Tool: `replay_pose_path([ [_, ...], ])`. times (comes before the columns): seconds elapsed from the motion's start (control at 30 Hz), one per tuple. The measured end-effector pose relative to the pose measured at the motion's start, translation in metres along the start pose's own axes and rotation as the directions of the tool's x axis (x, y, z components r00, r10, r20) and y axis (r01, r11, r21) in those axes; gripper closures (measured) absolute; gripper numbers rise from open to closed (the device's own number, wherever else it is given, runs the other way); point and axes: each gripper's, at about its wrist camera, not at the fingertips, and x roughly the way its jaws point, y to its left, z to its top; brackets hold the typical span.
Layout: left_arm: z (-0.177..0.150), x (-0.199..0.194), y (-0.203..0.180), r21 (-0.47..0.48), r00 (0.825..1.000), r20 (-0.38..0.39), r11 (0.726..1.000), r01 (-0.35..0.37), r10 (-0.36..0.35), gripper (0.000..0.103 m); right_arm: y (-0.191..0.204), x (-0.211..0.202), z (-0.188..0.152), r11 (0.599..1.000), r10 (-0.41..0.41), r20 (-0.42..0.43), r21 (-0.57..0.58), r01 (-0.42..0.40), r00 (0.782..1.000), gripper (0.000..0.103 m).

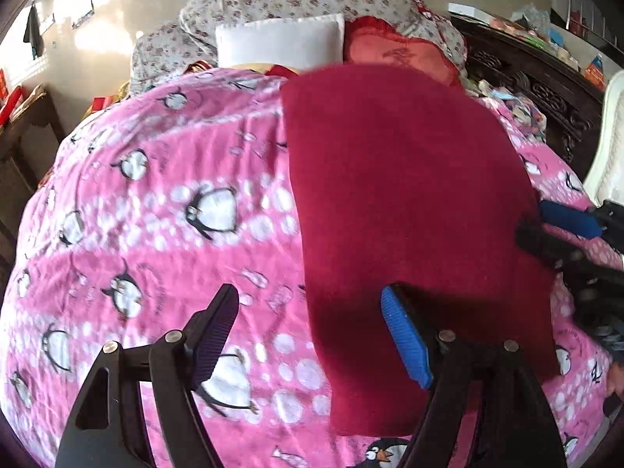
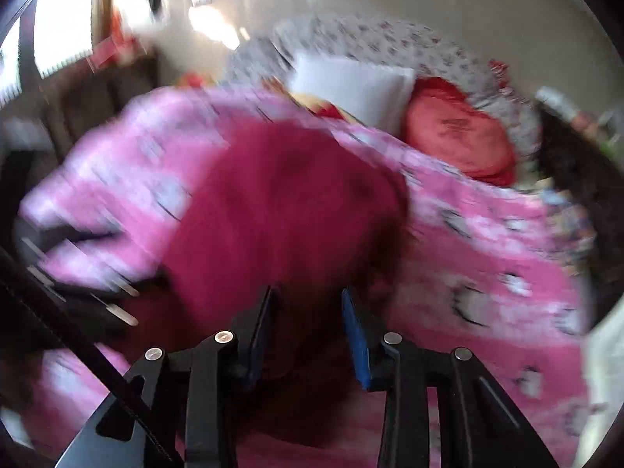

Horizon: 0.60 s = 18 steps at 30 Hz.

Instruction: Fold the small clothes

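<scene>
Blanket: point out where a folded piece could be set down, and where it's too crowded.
Free: the blanket left of the red cloth, from the left gripper up to the white pillow. Crowded: the cloth's right edge, where the right gripper sits, and the head end with pillows.

My left gripper (image 1: 308, 331) tilts downward with its jaws spread wide, nothing pressed between the pads. My right gripper (image 2: 306, 331) (its own view is badly blurred) also angles down, jaws parted more narrowly; whether they pinch anything I cannot tell.
</scene>
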Motion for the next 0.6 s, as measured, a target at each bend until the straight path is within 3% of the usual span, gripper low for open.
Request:
replay_pose_path([
  [0.07, -0.005, -0.002, -0.011, 0.038, 1.0, 0.017, 0.999, -0.02, 0.019, 0.028, -0.009, 0.012, -0.014, 1.0, -0.016, -0.022, 0.008, 0.016, 1.0, 0.063],
  [0.17, -0.01, -0.007, -0.026, 0.089, 0.994, 0.058, 0.991, -0.095, 0.09, 0.028, -0.027, 0.01, -0.016, 0.991, 0.056, -0.008, 0.118, -0.055, 0.998, 0.063],
  [0.37, -0.012, -0.017, -0.02, 0.051, 0.996, 0.049, 0.996, -0.072, 0.069, 0.028, -0.01, -0.031, -0.016, 0.996, -0.006, 0.036, 0.086, 0.003, 0.999, 0.062],
  [0.43, -0.014, -0.018, -0.016, 0.029, 0.997, 0.046, 0.998, -0.063, 0.061, 0.028, -0.003, -0.042, -0.018, 0.996, 0.017, 0.058, 0.09, -0.022, 0.998, 0.062],
  [0.5, -0.016, -0.017, -0.017, 0.017, 0.997, 0.044, 0.998, -0.067, 0.067, 0.028, 0.005, -0.044, -0.021, 0.996, 0.042, 0.059, 0.077, -0.046, 0.997, 0.062],
  [0.6, -0.02, -0.015, -0.016, 0.004, 0.998, 0.032, 0.998, -0.062, 0.062, 0.027, 0.014, -0.022, -0.034, 0.999, -0.014, -0.004, 0.037, 0.014, 1.0, 0.062],
])
